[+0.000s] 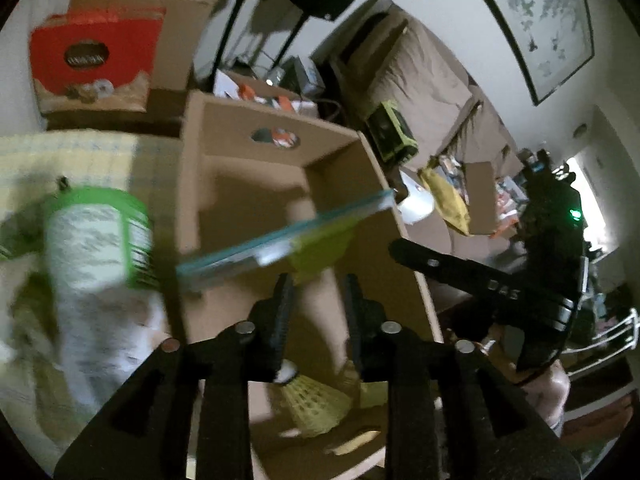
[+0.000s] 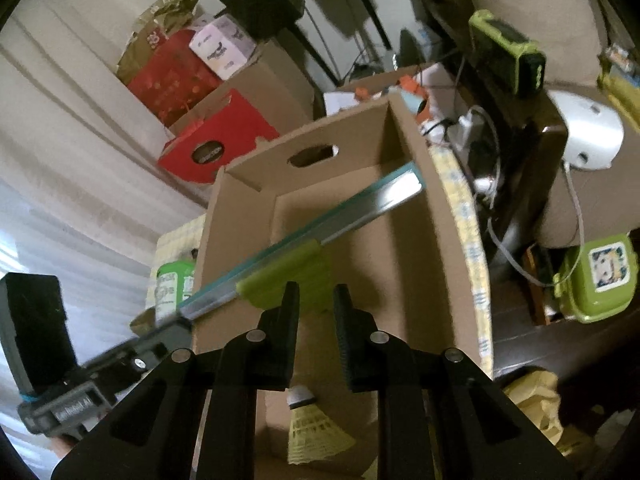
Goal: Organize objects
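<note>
An open cardboard box (image 1: 372, 184) (image 2: 444, 240) stands in front of both grippers. A flat teal-edged book or case with a lime-green part (image 1: 288, 236) (image 2: 320, 232) lies tilted across the box opening. A yellow shuttlecock (image 1: 312, 400) (image 2: 312, 428) lies on the box floor. My left gripper (image 1: 318, 292) is open above the box, with nothing between its fingers. My right gripper (image 2: 316, 300) is open just behind the lime-green part, and I cannot tell if it touches it. A green-lidded container (image 1: 96, 236) (image 2: 172, 284) stands left of the box.
Red gift boxes (image 1: 92, 56) (image 2: 216, 140) and cardboard cartons are stacked behind. A brown sofa (image 1: 432, 80) holds clutter, with a green lunch box (image 2: 600, 280) and a white device (image 2: 588, 136) on the right. A yellow checked cloth (image 1: 80, 152) covers the surface.
</note>
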`<state>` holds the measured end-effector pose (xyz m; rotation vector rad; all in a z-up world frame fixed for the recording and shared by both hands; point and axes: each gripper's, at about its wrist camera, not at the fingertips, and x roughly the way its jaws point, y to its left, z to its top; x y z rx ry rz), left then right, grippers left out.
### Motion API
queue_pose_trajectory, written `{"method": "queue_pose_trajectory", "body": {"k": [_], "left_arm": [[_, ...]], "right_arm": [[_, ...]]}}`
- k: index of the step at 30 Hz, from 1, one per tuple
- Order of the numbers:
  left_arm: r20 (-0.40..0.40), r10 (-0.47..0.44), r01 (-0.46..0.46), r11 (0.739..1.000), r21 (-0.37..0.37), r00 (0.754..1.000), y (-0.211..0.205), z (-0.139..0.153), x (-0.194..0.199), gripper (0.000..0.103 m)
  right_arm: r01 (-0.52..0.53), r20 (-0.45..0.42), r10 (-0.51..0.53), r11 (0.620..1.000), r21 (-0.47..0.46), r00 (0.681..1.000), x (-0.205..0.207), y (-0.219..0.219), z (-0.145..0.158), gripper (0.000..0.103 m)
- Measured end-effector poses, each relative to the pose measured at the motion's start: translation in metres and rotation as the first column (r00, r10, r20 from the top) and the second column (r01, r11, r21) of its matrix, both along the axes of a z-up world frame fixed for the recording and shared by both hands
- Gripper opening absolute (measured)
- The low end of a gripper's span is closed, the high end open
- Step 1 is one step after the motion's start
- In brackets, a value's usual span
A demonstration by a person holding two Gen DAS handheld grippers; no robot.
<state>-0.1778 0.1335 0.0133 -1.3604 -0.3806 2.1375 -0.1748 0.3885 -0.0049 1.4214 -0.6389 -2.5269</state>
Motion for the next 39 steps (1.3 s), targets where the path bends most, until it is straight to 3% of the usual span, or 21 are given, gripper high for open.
{"method": "queue_pose_trajectory", "body": {"k": [3,7,9,21,24,28,33,39], "left_arm": [[-0.025,0.031,-0.032,0.999,-0.037,0.999,-0.013,0.002,-0.004,0.034],[-0.047,0.048,-0.051,0.996,-0.071,0.998,-0.027,-0.001,-0.007,0.047],[-0.057,0.047,-0.052,0.994,-0.093,0.997,-0.030,-0.004,-0.008,0.049],[-0.056,0.008,-0.016,0.988,-0.151,0.998,-0.025,-0.019,-0.016,0.049],[-0.043,0.001,-0.008,0.987,-0.158,0.999,-0.023,-0.022,-0.018,0.047],[-0.033,-0.002,-0.004,0.986,-0.166,0.999,-0.022,-0.025,-0.020,0.030],[-0.024,-0.018,0.014,0.986,-0.164,1.000,-0.020,-0.027,-0.025,0.023],[-0.021,0.018,-0.021,0.990,-0.143,1.000,-0.030,-0.025,-0.027,0.023]], "right_arm": [[0.004,-0.020,-0.003,0.999,0.037,1.000,0.002,-0.002,0.004,0.019],[-0.018,-0.028,0.021,0.995,0.097,0.999,0.002,-0.013,0.000,0.042],[-0.035,-0.027,0.040,0.989,0.141,0.999,0.002,-0.021,-0.007,0.043],[-0.107,-0.020,0.118,0.948,0.301,0.993,-0.011,-0.063,-0.043,0.056],[-0.128,-0.018,0.141,0.937,0.325,0.990,-0.017,-0.070,-0.046,0.064],[-0.175,0.000,0.185,0.925,0.337,0.983,-0.024,-0.078,-0.053,0.064],[-0.183,0.021,0.189,0.909,0.373,0.982,-0.033,-0.083,-0.056,0.064],[-0.149,0.035,0.145,0.943,0.299,0.989,-0.038,-0.068,-0.053,0.064]]}}
